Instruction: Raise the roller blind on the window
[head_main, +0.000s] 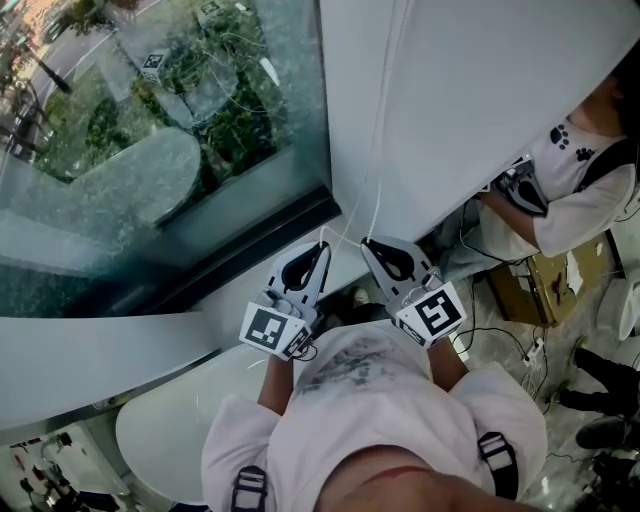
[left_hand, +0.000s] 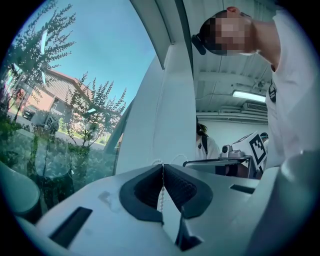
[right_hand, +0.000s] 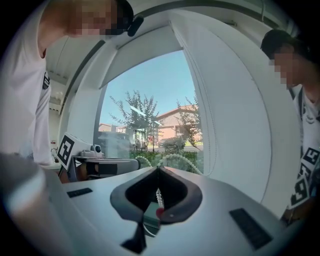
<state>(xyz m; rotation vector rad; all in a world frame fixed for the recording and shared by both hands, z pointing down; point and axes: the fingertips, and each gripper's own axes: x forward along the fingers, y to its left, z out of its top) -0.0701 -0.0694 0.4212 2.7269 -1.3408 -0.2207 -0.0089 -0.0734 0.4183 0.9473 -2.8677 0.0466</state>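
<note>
The white roller blind (head_main: 480, 100) hangs to the right of the window glass (head_main: 150, 130). Its thin white bead chain (head_main: 378, 190) runs down to both grippers, which sit side by side below it. My left gripper (head_main: 322, 243) is shut on one strand of the chain, and beads (left_hand: 161, 195) show between its dark pads. My right gripper (head_main: 366, 243) is shut on the other strand, with beads (right_hand: 158, 196) pinched between its pads and a loop of chain (right_hand: 175, 157) arching beyond the tips. The blind (right_hand: 235, 115) fills the right of the right gripper view.
A dark window frame (head_main: 250, 250) runs below the glass. A second person (head_main: 580, 180) stands at the right by a cardboard box (head_main: 545, 280) and cables on the floor. A white rounded tabletop (head_main: 170, 420) lies at the lower left.
</note>
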